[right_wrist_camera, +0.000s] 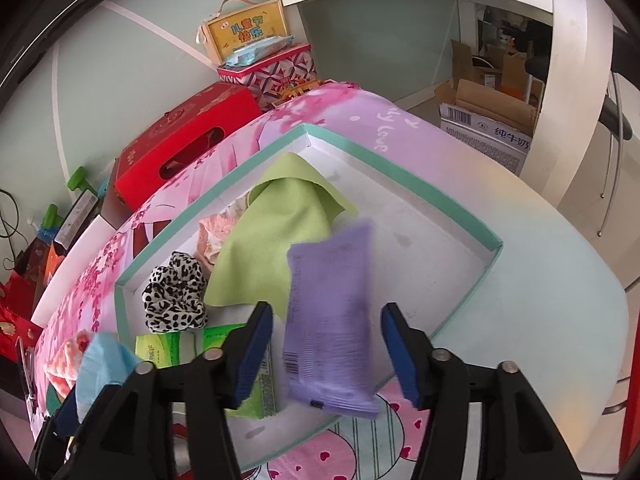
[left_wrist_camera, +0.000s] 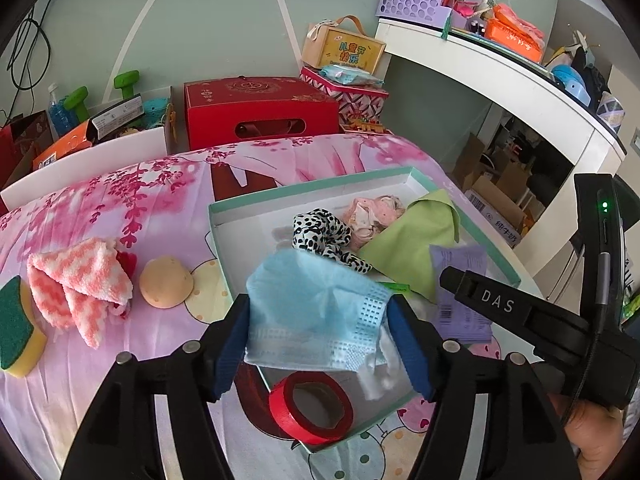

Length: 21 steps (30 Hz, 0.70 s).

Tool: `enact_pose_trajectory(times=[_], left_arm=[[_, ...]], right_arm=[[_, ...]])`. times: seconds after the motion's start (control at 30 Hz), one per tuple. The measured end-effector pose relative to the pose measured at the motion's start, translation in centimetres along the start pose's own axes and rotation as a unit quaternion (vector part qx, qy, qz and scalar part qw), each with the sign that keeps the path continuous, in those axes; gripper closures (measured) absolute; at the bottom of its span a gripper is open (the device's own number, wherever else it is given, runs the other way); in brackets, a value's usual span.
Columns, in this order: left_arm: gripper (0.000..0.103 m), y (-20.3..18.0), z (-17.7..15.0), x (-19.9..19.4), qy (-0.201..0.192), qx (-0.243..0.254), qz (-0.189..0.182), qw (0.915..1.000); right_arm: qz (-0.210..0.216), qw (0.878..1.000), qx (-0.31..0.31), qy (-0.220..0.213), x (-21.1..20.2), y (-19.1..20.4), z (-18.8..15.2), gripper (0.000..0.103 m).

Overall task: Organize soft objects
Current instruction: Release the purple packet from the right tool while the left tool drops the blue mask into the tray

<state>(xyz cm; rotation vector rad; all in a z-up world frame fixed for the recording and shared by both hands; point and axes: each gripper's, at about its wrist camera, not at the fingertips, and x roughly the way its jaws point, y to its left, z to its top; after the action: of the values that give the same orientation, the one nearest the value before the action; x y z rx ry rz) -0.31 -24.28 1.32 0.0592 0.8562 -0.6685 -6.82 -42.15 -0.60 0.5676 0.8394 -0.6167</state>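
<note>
Over the shallow green-rimmed box (left_wrist_camera: 224,210) on the flowered table cover (left_wrist_camera: 160,184), both jaws are seen parted. Only the left wrist view shows the left hand-held gripper (left_wrist_camera: 324,344) slack around a blue face mask (left_wrist_camera: 312,312) — plus red tape (left_wrist_camera: 312,404), a sponge (left_wrist_camera: 16,324) and a pink cloth (left_wrist_camera: 80,284). Only the right wrist view shows the right hand-held gripper (right_wrist_camera: 328,352) released, a blurred purple packet (right_wrist_camera: 332,320) loose between its pads — a green tissue pack (right_wrist_camera: 168,346) is partly hidden.
</note>
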Motion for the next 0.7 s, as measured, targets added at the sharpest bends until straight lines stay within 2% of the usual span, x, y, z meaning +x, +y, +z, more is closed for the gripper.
enact_pose_trajectory(times=[0.07,0.17,0.3,0.43,0.53,0.6,0.7], left_arm=[[0.031,0.1,0.0,0.0,0.0,0.0,0.004,1.0],[0.016,0.3,0.1,-0.1,-0.003,-0.003,0.006,1.0],[0.012,0.8,0.3,-0.4,-0.014,-0.011,0.017,0.9997],[0.011,1.7,0.5,-0.5,-0.02,-0.026,0.028,0.9991],[0.009,2.8,0.6,-0.6,-0.024,-0.048,0.038,0.9978],[0.001,3.8,0.7,-0.9,-0.029,-0.068,0.041,0.9964],[0.001,5.2,1.0,-1.5,-0.04,-0.091,0.048,0.9939]], right_arm=[[0.0,1.0,-0.004,0.002,0.1,0.1,0.0,0.035],[-0.004,1.0,-0.009,0.003,0.2,0.2,-0.1,0.026],[-0.006,1.0,-0.015,0.007,0.4,0.3,-0.2,0.018],[0.0,1.0,-0.027,0.001,0.3,0.6,-0.3,0.0],[-0.005,0.999,-0.036,-0.001,0.2,1.0,-0.3,0.0],[-0.003,0.999,-0.037,-0.001,0.1,0.9,-0.3,0.0],[-0.001,0.999,-0.038,-0.002,0.1,1.0,-0.2,0.0]])
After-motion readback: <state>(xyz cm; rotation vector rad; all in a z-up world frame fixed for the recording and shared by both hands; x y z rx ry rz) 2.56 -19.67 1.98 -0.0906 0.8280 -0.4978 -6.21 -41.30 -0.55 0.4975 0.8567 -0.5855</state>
